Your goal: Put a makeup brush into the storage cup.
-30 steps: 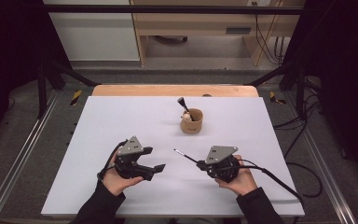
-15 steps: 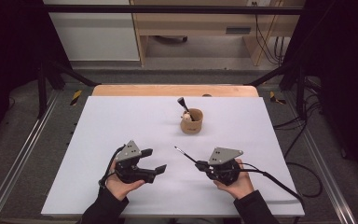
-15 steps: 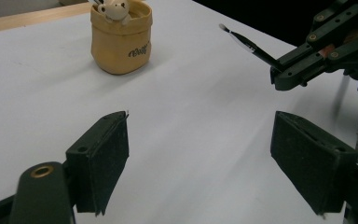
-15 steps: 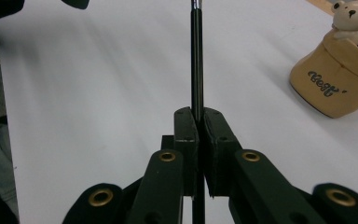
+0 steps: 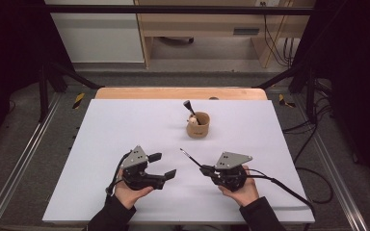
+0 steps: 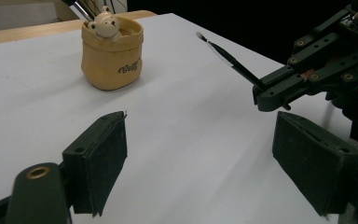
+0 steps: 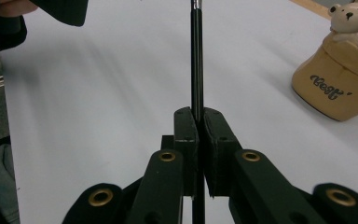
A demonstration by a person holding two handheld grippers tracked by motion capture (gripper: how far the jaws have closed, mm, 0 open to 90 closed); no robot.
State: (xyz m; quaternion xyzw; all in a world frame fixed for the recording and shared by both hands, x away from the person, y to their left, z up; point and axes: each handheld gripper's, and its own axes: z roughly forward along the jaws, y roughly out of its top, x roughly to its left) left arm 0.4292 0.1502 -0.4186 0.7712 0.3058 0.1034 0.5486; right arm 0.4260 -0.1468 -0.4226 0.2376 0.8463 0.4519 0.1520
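Brush (image 5: 191,158) first: it's a thin black makeup-type brush, and we've got it clamped in the right gripper (image 5: 206,170), jaws pressed together on the handle. In the right gripper view the handle (image 7: 196,60) runs straight up out from between the two black jaws, so the grip sits near the back end of it. From the high view the brush sticks out up and to the left of that gripper, tip off the table, pointing roughly toward the middle of the white table (image 5: 125,120). In the left gripper view you can see its small pale tip (image 6: 199,35) hanging in the air above the surface.

Our left gripper (image 5: 163,166) sits well apart from the right one, on the left side near the front edge, held in the left hand (image 5: 129,192). Its jaws are wide apart with nothing between them, just bare table showing through the gap in the left gripper view.

Farther back, near the middle of the table, there's a little tan cup (image 5: 198,125) with writing on the side, a small bear figure (image 6: 105,25) peeking over the rim and another dark-handled brush (image 5: 189,108) leaning out of it. Cup is well apart from both grippers.
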